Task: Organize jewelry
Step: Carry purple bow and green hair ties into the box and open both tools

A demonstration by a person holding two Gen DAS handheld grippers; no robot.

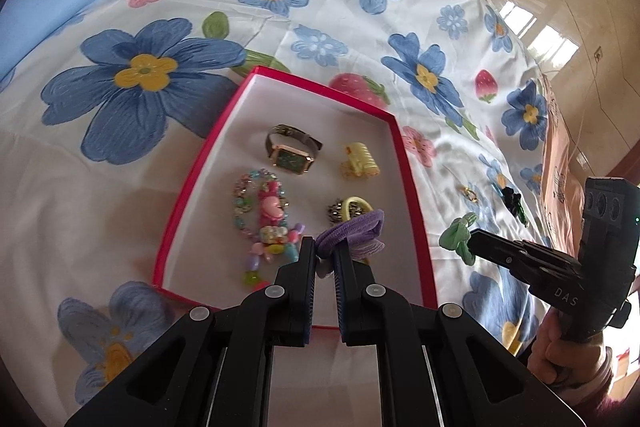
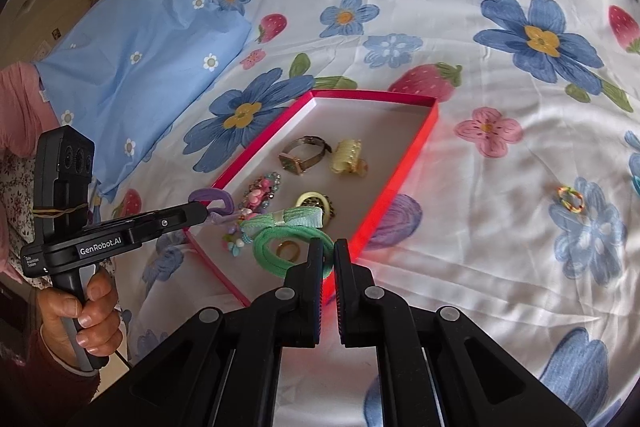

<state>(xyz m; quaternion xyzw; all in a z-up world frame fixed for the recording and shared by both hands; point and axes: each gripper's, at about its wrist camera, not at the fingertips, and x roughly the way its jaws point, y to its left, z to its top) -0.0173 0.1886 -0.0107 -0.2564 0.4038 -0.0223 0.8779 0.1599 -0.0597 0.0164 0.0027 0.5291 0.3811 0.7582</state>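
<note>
**Hair ties over the jewelry tray: two items carried, two left on the sheet**

Hair tie, purple [image 1: 352, 233]. Clenched in the left gripper [image 1: 325, 259], its jaws nearly together on the band. It hangs over the near right part of the red-rimmed tray [image 1: 200, 167], just above the yellow ring-shaped piece [image 1: 352, 207].

Tray contents, left to right in the left wrist view: beaded bracelet with pink charm [image 1: 264, 215], near side; wristwatch [image 1: 292, 149], far side; yellow ring-shaped piece; yellow claw clip [image 1: 360, 161], far right. A gold ring [image 2: 288, 250] shows in the right wrist view, seen through the green loop.

Hair tie, green with bow [image 2: 292, 227]. Grasped by the right gripper [image 2: 328, 259], jaws pinched on the cord. In the right wrist view it hangs over the tray's near corner.

Loose items on the floral bedsheet [image 2: 500, 247], right of the tray: small multicolored elastic [image 2: 570, 197], well apart from the rim; a dark green piece [image 1: 514, 201], too small to identify.

Handling note. Judged step: setting both ties down inside the tray. Bare floor lies at the far end and in the middle between bracelet and clip. Lower each tie until it rests on the floor before letting go, so the elastic cannot spring over the low rim. Keep the purple tie clear of the bracelet beads, which could snag. Set down one at a time so the two grippers do not crowd.
</note>
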